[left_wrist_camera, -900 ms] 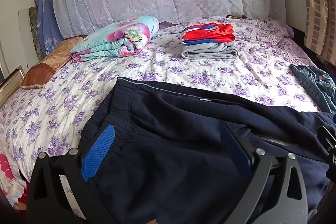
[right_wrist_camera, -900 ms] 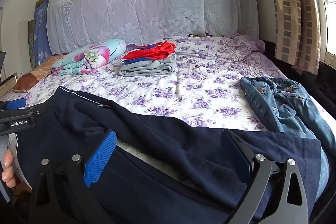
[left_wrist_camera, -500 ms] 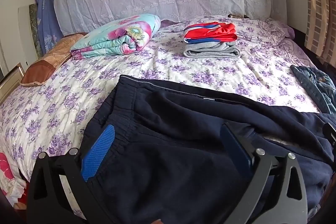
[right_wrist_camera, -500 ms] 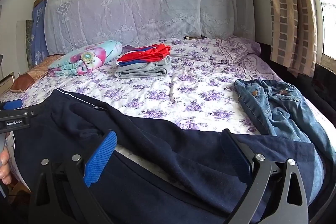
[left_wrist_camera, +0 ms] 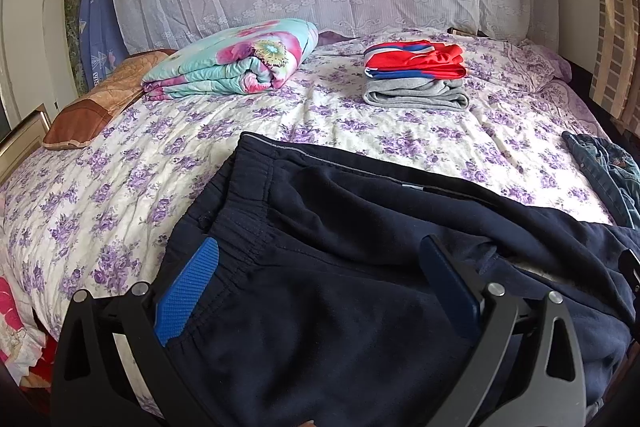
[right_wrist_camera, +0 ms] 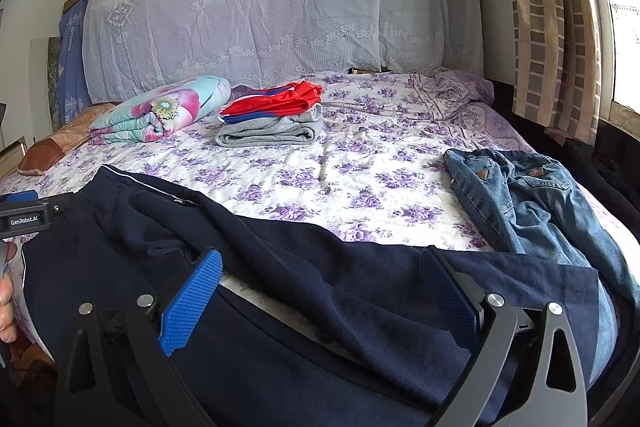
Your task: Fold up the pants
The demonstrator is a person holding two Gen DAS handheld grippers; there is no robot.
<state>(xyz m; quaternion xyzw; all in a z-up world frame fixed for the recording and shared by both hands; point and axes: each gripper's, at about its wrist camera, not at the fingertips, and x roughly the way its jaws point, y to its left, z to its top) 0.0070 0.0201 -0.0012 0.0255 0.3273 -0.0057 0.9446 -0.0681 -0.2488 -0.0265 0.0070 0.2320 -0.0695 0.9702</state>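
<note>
Rumpled navy fleece pants sprawl under both wide-apart, ribbed-padded tongs, ungripped.

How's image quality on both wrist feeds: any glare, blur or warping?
Left wrist: sharp, evenly lit; fisheye bows the purple-flowered bedsheet and darkens the corners. Right wrist: sharp too, but the window at right is blown out white.

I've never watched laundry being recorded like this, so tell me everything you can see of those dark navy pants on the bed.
The navy pants look like soft, thick sweatpants with a gathered elastic waistband and a thin pale stripe along one side. They lie unfolded and rumpled across the near edge of the floral bedsheet, waistband to the left, legs running right and ending beside the jeans. Both open grippers hover above them, gripping nothing.
</note>
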